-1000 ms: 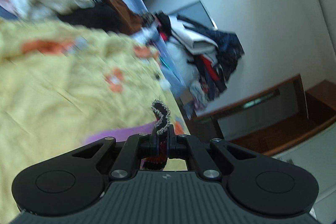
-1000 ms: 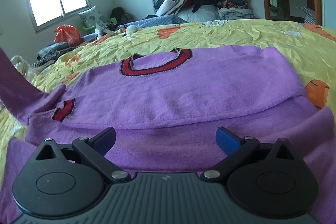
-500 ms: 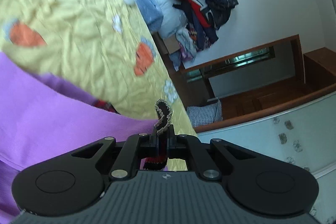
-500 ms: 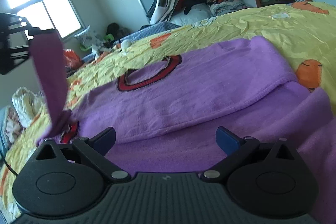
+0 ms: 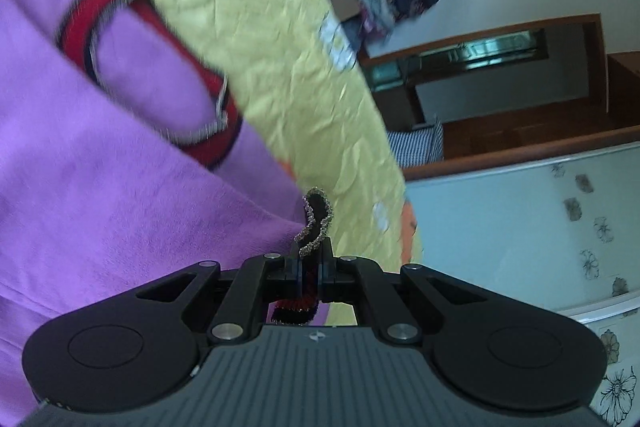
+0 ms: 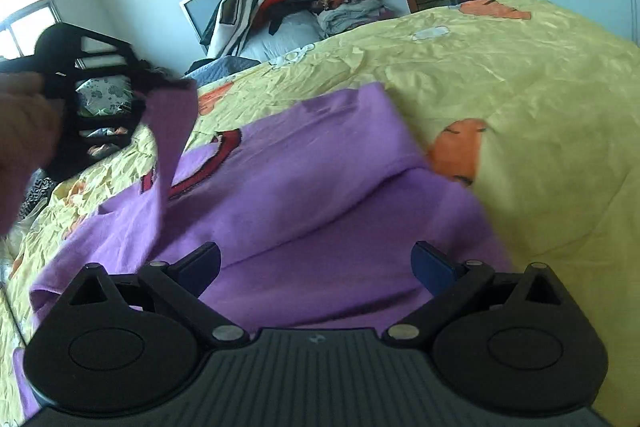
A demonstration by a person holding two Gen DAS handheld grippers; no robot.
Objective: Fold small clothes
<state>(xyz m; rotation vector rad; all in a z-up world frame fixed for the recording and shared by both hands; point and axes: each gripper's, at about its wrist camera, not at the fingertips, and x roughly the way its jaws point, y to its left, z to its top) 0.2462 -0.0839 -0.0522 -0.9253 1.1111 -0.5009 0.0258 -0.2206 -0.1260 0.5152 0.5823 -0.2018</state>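
Left gripper (image 5: pixel 310 267) is pinching the purple sweater's (image 6: pixel 320 187) sleeve cuff (image 5: pixel 316 217), while the right gripper (image 6: pixel 316 263) is hovering wide apart.

No words, numbers or brand names can be read in either view; only a small pale emblem, too tiny to make out, sits on each gripper body (image 5: pixel 316 336) (image 6: pixel 315 338)

Purple knit sweater (image 6: pixel 304 187) with red-and-dark trimmed neckline (image 5: pixel 100 15), lying spread on the yellow bedsheet (image 6: pixel 500 87), one side folded over the body. One sleeve (image 6: pixel 172 131) lifted up off the bed, its dark red cuff (image 5: pixel 314 223) apparently pinched; view blurred.
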